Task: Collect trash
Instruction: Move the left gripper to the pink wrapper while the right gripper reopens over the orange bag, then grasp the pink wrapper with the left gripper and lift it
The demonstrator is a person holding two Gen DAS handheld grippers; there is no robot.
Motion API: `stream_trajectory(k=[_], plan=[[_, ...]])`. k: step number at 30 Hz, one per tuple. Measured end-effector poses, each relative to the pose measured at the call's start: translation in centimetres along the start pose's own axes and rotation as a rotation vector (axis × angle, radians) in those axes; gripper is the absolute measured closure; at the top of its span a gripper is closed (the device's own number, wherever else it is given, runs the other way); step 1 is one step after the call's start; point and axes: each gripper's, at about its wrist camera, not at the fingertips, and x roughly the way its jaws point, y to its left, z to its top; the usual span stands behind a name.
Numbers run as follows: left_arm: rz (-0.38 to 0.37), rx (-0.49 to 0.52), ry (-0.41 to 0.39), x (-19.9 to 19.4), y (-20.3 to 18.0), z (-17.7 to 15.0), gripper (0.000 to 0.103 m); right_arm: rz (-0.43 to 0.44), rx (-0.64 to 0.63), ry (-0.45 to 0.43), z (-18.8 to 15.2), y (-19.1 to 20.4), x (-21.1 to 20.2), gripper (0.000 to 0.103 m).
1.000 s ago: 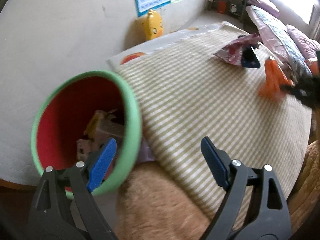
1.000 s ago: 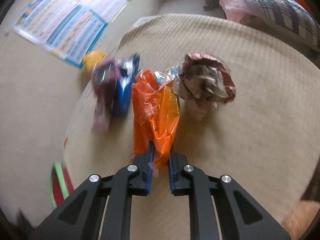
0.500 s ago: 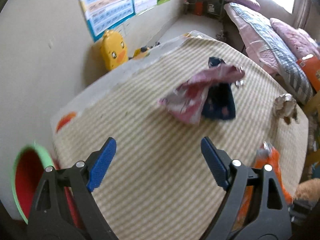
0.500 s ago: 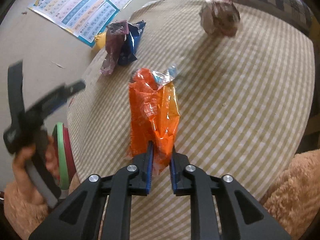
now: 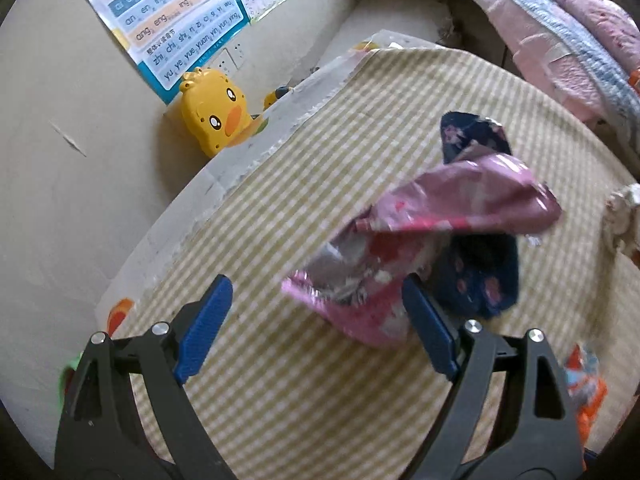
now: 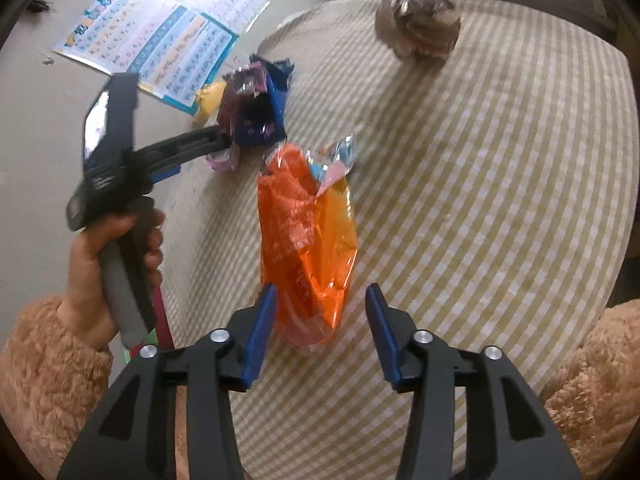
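Checked cloth covers the worktop [image 6: 500, 184]. Left gripper [image 5: 316, 320] hangs wide open, empty, by a pink wrapper [image 5: 420, 240]. Right gripper [image 6: 320, 320] is opening around the orange bag [image 6: 308, 240], pads off it

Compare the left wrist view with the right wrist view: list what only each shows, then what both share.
Only the left wrist view: the yellow plastic duck's face and pink quilted bedding.

Only the right wrist view: the crumpled brown paper ball whole, the hand in a fuzzy tan sleeve, and the right gripper, its jaws opening around the orange wrapper.

Both: pink foil wrapper, navy wrapper, orange plastic wrapper, striped tablecloth, left gripper, open.
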Motion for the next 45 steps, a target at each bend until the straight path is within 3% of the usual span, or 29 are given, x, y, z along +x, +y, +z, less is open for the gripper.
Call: stream_trajectory(k=[5,14,17,21,22,26,31,34,36,42,45], plan=[[0.053,0.050,0.015,1.3,-0.9,1.1,0.019,0.009,0.019,-0.052,0.5,-0.5,-0.7,0.056],[-0.012,0.091,0.012,1.0,-2.6,1.3,0.023,0.013,-0.010,-0.083,1.0,0.4,-0.2,0.055],[-0.064,0.105,0.030,0.8,-2.9,0.8,0.054,0.010,-0.010,-0.087,1.2,0.5,0.0,0.055],[-0.064,0.182,0.041,0.3,-3.5,-0.4,0.097,0.004,-0.007,-0.086,1.3,0.5,0.2,0.055],[-0.079,0.194,0.052,0.2,-3.5,-1.0,0.103,0.000,-0.010,-0.085,1.2,0.4,0.2,0.055],[-0.117,0.194,0.057,-1.3,-2.6,-3.5,0.103,-0.012,-0.013,-0.088,1.4,0.7,0.4,0.055],[-0.195,0.105,0.078,-4.2,0.1,-7.3,0.102,-0.030,-0.025,-0.084,1.2,0.7,0.9,0.055],[-0.231,0.055,0.066,-5.5,0.9,-7.9,0.080,-0.047,-0.062,-0.073,1.1,1.6,1.8,0.052],[-0.234,0.012,0.031,-6.3,1.6,-7.6,0.052,-0.043,-0.090,-0.063,1.0,2.1,2.3,0.049],[-0.256,-0.058,-0.008,-6.3,1.3,-4.8,0.029,-0.035,-0.068,-0.033,1.2,1.5,3.1,0.048],[-0.261,-0.082,0.005,-5.1,0.5,-3.0,0.027,-0.025,-0.054,-0.037,1.3,1.2,3.0,0.048]])
